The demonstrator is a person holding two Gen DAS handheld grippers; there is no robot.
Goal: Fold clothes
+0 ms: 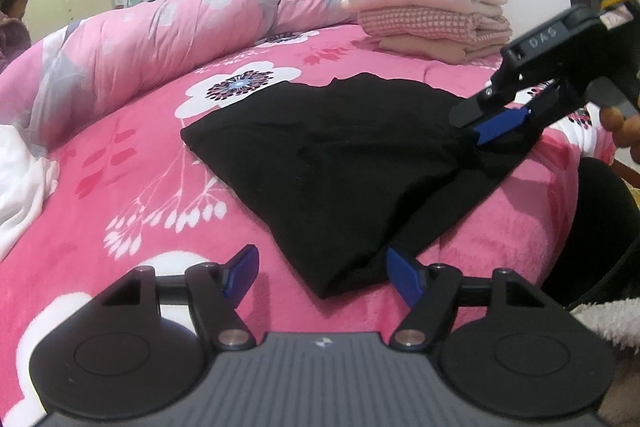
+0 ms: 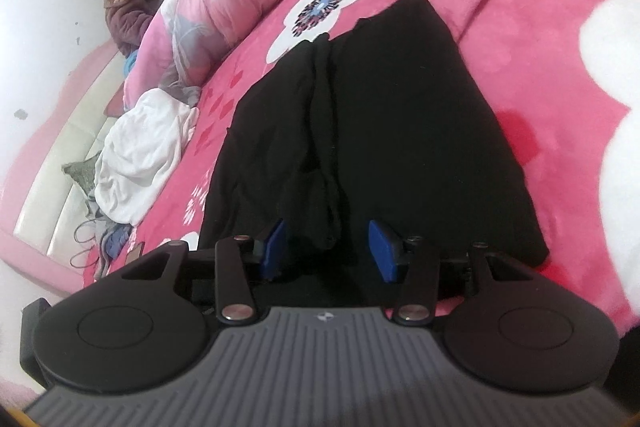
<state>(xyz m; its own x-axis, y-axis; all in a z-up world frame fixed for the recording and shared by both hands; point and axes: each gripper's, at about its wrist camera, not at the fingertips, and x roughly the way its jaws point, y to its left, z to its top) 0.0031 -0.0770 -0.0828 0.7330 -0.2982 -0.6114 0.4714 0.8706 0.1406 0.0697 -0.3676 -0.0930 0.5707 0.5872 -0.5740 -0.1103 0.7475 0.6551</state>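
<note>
Left wrist view: the left gripper stands released, a corner of the matte black garment between its blue pads, on a plush pink floral blanket. Folded stack behind.

Right wrist view: the right gripper straddles a bunched ridge; grip unclear.

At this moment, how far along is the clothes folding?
Done: a stack of folded linens sits at the far side of the bed. In hand: the black garment lies partly folded, with the left tongs open at its near corner and the right tongs open over its near edge, bunched cloth between their pads. Left: finishing that garment, then the crumpled white garment.
</note>
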